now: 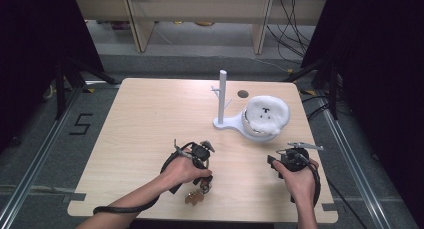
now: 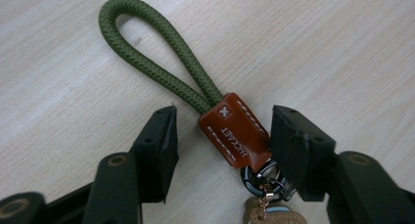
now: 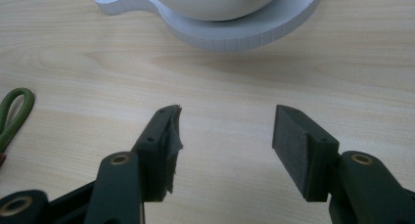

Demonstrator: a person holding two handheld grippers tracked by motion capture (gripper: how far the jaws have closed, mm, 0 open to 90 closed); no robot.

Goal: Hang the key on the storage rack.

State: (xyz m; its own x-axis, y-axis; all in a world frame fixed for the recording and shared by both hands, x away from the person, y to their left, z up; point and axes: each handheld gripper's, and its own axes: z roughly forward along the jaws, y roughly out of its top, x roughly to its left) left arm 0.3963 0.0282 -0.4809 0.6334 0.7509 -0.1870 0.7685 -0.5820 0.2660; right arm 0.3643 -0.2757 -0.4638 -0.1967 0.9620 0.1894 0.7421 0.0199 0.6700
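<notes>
A keychain [image 2: 235, 136] lies flat on the wooden table: an olive-green rope loop, a brown leather tab, a metal ring and a small charm. My left gripper [image 2: 225, 121] is open, one jaw on each side of the leather tab without clamping it. In the high view the left gripper [image 1: 202, 176] sits near the table's front edge, the keychain charm [image 1: 193, 197] just below the hand. My right gripper [image 3: 225, 131] is open over bare wood with nothing between its jaws. It sits at the front right [image 1: 289, 157].
A white stand [image 1: 222, 96] with a post and small hooks rises at the back middle. Its round base [image 3: 235, 31] holds a white plush item [image 1: 267, 114]. A dark round hole [image 1: 243, 94] marks the tabletop behind it. The green loop [image 3: 12, 114] lies left of the right gripper.
</notes>
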